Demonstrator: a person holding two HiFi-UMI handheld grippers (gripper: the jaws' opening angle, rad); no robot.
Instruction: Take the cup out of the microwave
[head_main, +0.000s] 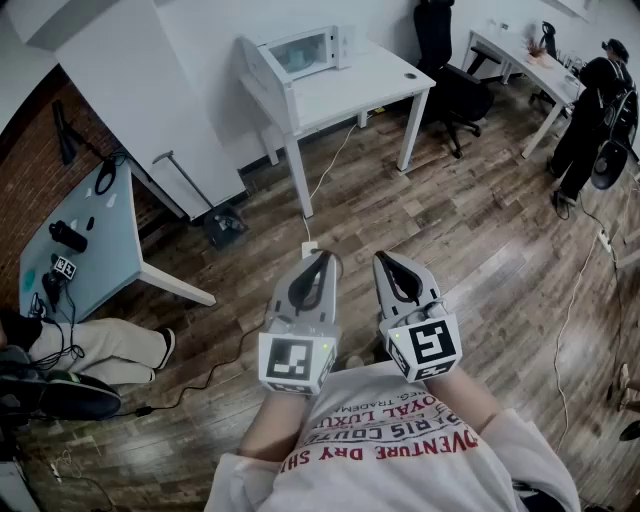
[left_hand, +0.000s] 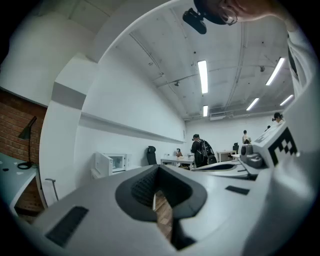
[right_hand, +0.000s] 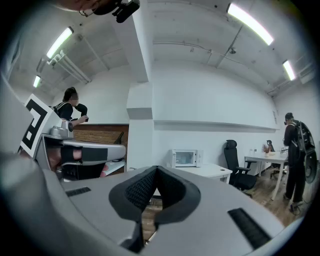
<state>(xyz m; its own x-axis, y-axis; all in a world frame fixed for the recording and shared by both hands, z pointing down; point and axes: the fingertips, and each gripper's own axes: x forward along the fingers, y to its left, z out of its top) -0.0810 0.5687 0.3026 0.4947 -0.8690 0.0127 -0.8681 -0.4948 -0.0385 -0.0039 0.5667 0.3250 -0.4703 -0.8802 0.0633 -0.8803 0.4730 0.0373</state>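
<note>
As the left claw (head_main: 322, 256) and right claw (head_main: 386, 258) point level, jaws pressed together on nothing, the microwave (head_main: 312, 50) sits well apart on a white surface (head_main: 370, 85), long axis along its back edge, door (head_main: 258, 62) swung open; any cup inside is too small to tell.

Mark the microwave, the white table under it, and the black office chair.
microwave (head_main: 305, 52), head view, front window.
white table (head_main: 365, 85), head view, bare tabletop.
black office chair (head_main: 434, 30), head view, backrest.
</note>
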